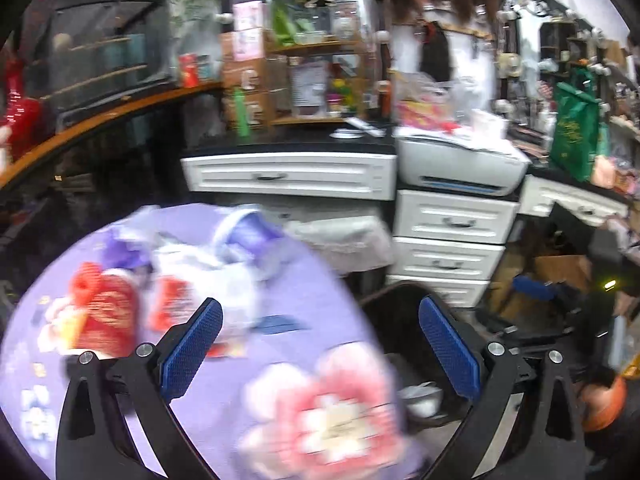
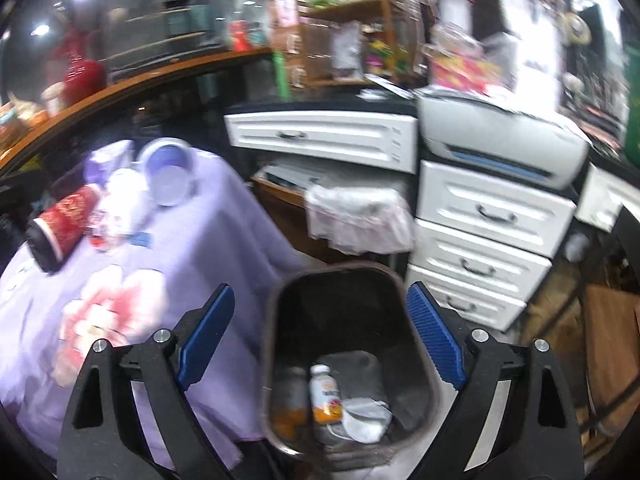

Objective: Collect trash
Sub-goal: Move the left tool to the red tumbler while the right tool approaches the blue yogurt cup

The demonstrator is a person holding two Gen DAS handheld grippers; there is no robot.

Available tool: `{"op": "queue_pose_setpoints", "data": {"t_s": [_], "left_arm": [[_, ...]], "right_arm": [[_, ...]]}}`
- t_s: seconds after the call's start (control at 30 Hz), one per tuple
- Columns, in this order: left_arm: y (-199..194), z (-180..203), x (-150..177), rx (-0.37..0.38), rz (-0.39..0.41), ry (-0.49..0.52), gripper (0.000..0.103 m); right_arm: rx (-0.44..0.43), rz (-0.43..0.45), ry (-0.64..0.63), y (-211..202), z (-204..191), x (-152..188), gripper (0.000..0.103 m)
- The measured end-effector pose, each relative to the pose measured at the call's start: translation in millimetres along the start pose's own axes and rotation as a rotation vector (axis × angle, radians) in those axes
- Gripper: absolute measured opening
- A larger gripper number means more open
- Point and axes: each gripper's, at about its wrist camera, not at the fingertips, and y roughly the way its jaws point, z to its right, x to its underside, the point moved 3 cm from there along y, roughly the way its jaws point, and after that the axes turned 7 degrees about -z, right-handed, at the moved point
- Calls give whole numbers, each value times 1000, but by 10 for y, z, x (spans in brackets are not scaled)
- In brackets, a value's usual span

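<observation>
Both tools are released and empty. The right gripper (image 2: 320, 340) hangs with its blue-padded jaws spread above the dark plastic waste bin (image 2: 280, 360), which stands on the floor just beside the lilac flowered tablecloth (image 2: 224, 240). Inside the bin lie a small white bottle with an orange label (image 2: 325, 398) and a crumpled white wrapper (image 2: 366, 420). The left gripper (image 1: 320, 344), jaws likewise apart, is over the table's near edge.

Remaining trash sits at the far side of the table, well apart from either tool: a red paper cup lying on its side (image 2: 64, 228), a white crumpled bag (image 2: 120, 204) and a round pale lid (image 2: 170, 174).

Judgement: collection is partly done. For the next pick, approach the red cup across its body, close squarely to avoid crushing or rolling it, then release only once over the bin mouth. Motion blur prevents finer identification of the items.
</observation>
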Motion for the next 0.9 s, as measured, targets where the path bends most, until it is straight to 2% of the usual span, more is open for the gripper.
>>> {"op": "queue_pose_setpoints", "data": {"t_s": [0.23, 0.5, 0.67, 0.8, 0.9], "left_arm": [[-193, -976, 186, -122, -32, -135, 97], [-190, -1753, 409, -209, -106, -233, 97], [10, -2036, 436, -189, -197, -245, 97], [289, -2152, 316, -175, -293, -234, 97], [502, -2213, 201, -135, -363, -221, 97]], "right_arm": [[-108, 15, -91, 30, -594, -228, 88], [-181, -6, -165, 176, -1064, -418, 89], [-196, -20, -208, 260, -1262, -523, 89], [-207, -33, -231, 336, -1366, -584, 89], [-208, -35, -239, 356, -1410, -584, 89]]}}
